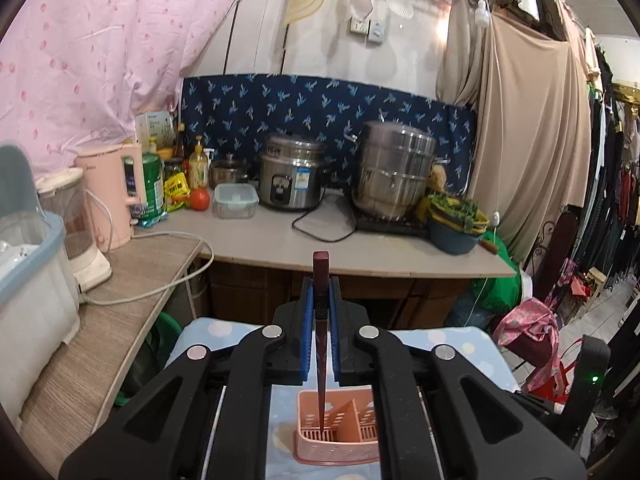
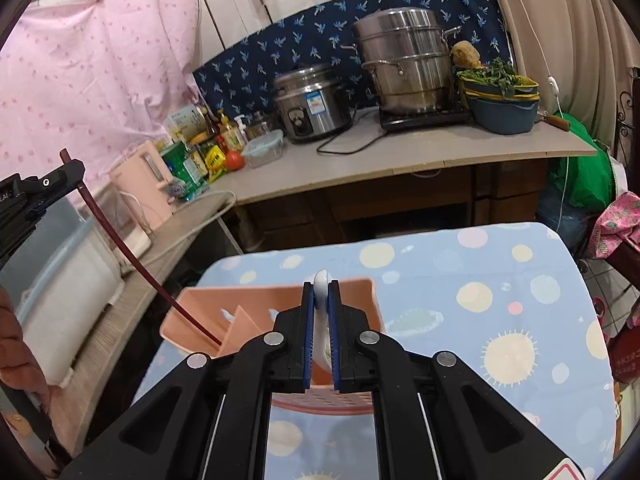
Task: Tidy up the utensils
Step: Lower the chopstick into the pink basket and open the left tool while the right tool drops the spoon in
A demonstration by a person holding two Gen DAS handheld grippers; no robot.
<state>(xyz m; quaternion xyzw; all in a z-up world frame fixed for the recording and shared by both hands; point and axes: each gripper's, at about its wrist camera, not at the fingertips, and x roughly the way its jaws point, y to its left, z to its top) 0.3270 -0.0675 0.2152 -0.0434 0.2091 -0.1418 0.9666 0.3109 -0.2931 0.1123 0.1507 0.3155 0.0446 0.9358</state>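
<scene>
The left gripper [image 1: 321, 300] is clamped on dark red chopsticks [image 1: 321, 360], tips inside the pink slotted plastic utensil holder [image 1: 340, 432] at bottom centre. The right gripper [image 2: 321, 320] pinches a white ceramic spoon [image 2: 321, 280] above that holder, mid-frame.

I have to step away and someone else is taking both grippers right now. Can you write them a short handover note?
Left gripper: shut on a dark red chopstick, tip down inside the pink basket.
Right gripper: shut on a white spoon, held over the same basket on the blue spotted cloth.
Done: both utensils picked up and brought to the basket.
Left: let each go into a compartment.
</scene>
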